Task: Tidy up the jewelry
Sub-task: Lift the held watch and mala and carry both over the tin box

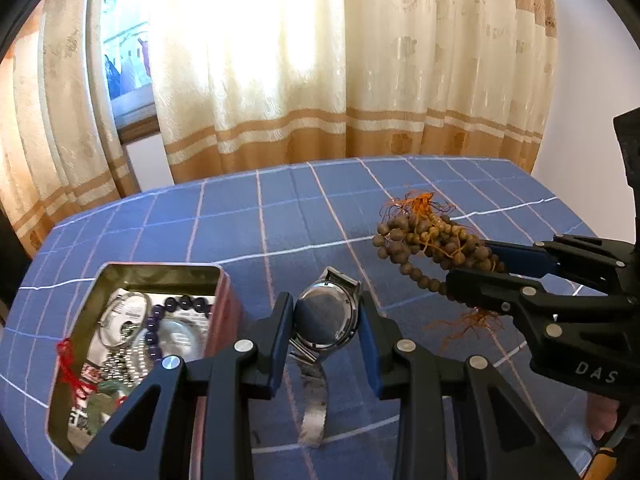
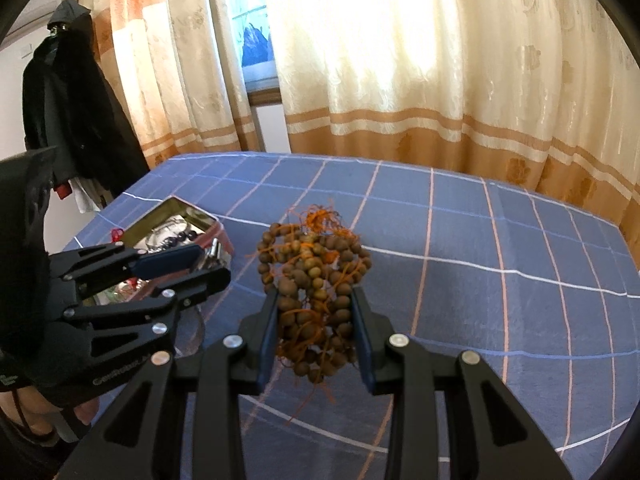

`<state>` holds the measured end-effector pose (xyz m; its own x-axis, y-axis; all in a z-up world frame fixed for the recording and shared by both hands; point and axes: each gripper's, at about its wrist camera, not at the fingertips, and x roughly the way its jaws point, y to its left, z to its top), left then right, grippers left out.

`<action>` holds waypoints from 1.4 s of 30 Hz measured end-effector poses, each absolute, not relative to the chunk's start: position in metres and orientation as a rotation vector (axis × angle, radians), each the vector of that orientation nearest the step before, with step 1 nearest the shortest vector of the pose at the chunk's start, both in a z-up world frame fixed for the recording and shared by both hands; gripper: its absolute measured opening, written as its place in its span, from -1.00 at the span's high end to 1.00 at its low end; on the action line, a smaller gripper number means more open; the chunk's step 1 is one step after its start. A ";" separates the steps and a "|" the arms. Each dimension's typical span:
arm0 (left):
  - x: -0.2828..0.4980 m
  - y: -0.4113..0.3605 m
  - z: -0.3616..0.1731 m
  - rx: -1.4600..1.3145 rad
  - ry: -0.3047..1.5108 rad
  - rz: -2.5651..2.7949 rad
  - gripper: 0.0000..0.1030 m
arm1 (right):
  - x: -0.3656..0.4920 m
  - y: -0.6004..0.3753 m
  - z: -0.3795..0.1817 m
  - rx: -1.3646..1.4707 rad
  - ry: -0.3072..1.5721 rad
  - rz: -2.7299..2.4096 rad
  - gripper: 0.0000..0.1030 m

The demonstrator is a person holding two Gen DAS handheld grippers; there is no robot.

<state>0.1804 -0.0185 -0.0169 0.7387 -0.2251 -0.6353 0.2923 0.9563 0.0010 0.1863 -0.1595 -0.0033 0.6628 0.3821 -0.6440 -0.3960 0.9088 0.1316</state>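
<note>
My left gripper (image 1: 326, 320) is shut on a steel wristwatch (image 1: 326, 314), case back facing me, its metal band (image 1: 314, 408) hanging down above the blue checked cloth. An open tin box (image 1: 120, 276) with bracelets, dark beads and red thread sits just left of it. My right gripper (image 2: 316, 320) is shut on a bunch of brown wooden beads (image 2: 316, 280) with orange cord, lifted off the cloth. In the left wrist view the right gripper (image 1: 486, 266) comes in from the right with the wooden beads (image 1: 428, 244). In the right wrist view the left gripper (image 2: 208, 266) shows at left, in front of the tin box (image 2: 176, 208).
The table (image 1: 280, 216) is covered by a blue cloth with white and pink lines. Cream and orange curtains (image 1: 320, 60) hang close behind its far edge. A dark coat (image 2: 72, 108) hangs on the wall at left, beyond the table's corner.
</note>
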 end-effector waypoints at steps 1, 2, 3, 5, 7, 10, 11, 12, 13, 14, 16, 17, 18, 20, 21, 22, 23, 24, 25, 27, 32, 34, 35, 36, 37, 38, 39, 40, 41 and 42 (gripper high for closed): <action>0.178 -0.017 -0.014 0.101 0.676 -0.283 0.36 | 0.185 -0.158 -0.001 -0.023 0.718 0.444 0.30; 0.175 -0.014 -0.012 0.099 0.670 -0.282 0.35 | 0.184 -0.157 0.001 -0.026 0.714 0.446 0.30; 0.174 -0.013 -0.010 0.098 0.667 -0.282 0.35 | 0.183 -0.155 0.003 -0.029 0.708 0.450 0.30; 0.169 -0.009 -0.005 0.099 0.656 -0.275 0.36 | 0.181 -0.150 0.008 -0.033 0.697 0.457 0.30; 0.166 -0.003 0.001 0.093 0.644 -0.267 0.36 | 0.179 -0.146 0.012 -0.037 0.686 0.464 0.30; 0.158 0.006 0.009 0.089 0.623 -0.253 0.36 | 0.175 -0.138 0.018 -0.044 0.670 0.474 0.30; 0.156 0.009 0.011 0.088 0.617 -0.248 0.36 | 0.174 -0.136 0.021 -0.048 0.664 0.479 0.30; 0.155 0.012 0.013 0.088 0.612 -0.244 0.36 | 0.174 -0.133 0.023 -0.051 0.659 0.483 0.30; 0.153 0.015 0.015 0.086 0.607 -0.238 0.36 | 0.173 -0.131 0.025 -0.054 0.656 0.487 0.30; 0.153 0.018 0.016 0.085 0.604 -0.234 0.36 | 0.173 -0.127 0.027 -0.058 0.651 0.491 0.30; 0.149 0.025 0.019 0.082 0.595 -0.223 0.36 | 0.172 -0.122 0.030 -0.063 0.644 0.500 0.30; 0.149 0.027 0.020 0.080 0.593 -0.219 0.36 | 0.172 -0.118 0.032 -0.067 0.641 0.504 0.30; 0.147 0.032 0.021 0.077 0.589 -0.213 0.36 | 0.171 -0.116 0.033 -0.069 0.639 0.507 0.30; 0.145 0.037 0.022 0.076 0.585 -0.203 0.36 | 0.170 -0.110 0.036 -0.075 0.632 0.517 0.30; 0.144 0.041 0.023 0.072 0.583 -0.196 0.36 | 0.170 -0.107 0.037 -0.077 0.629 0.521 0.30; 0.144 0.044 0.023 0.070 0.581 -0.192 0.36 | 0.170 -0.103 0.038 -0.080 0.626 0.528 0.30; 0.143 0.048 0.024 0.069 0.579 -0.184 0.36 | 0.170 -0.099 0.039 -0.083 0.624 0.533 0.30; 0.143 0.052 0.024 0.065 0.577 -0.177 0.36 | 0.170 -0.097 0.039 -0.084 0.623 0.535 0.30; 0.142 0.056 0.024 0.061 0.577 -0.174 0.36 | 0.170 -0.093 0.040 -0.087 0.621 0.541 0.30; 0.141 0.064 0.023 0.056 0.577 -0.161 0.36 | 0.169 -0.086 0.041 -0.092 0.618 0.549 0.30; 0.137 0.080 0.021 0.043 0.577 -0.143 0.36 | 0.170 -0.070 0.042 -0.107 0.616 0.570 0.30; 0.135 0.088 0.023 0.037 0.573 -0.132 0.36 | 0.170 -0.065 0.042 -0.111 0.616 0.577 0.30; 0.135 0.090 0.023 0.036 0.572 -0.128 0.36 | 0.170 -0.061 0.042 -0.113 0.616 0.581 0.30; 0.134 0.095 0.024 0.033 0.569 -0.121 0.36 | 0.170 -0.060 0.043 -0.115 0.615 0.583 0.30; 0.133 0.099 0.025 0.031 0.567 -0.114 0.36 | 0.170 -0.056 0.043 -0.118 0.616 0.589 0.30; 0.133 0.102 0.025 0.030 0.566 -0.111 0.38 | 0.170 -0.054 0.043 -0.120 0.615 0.593 0.30; 0.132 0.106 0.026 0.029 0.565 -0.105 0.45 | 0.170 -0.051 0.043 -0.122 0.615 0.596 0.30; 0.132 0.111 0.027 0.025 0.563 -0.098 0.56 | 0.170 -0.049 0.043 -0.123 0.615 0.601 0.30; 0.132 0.114 0.027 0.023 0.569 -0.096 0.58 | 0.170 -0.045 0.043 -0.125 0.616 0.607 0.30; 0.132 0.120 0.026 0.018 0.571 -0.091 0.58 | 0.170 -0.042 0.042 -0.126 0.618 0.611 0.30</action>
<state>0.1322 0.1197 0.0261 0.8377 -0.0811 -0.5401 0.0911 0.9958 -0.0083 0.1695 -0.0416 0.0424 0.6461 0.4991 -0.5774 -0.5723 0.8174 0.0663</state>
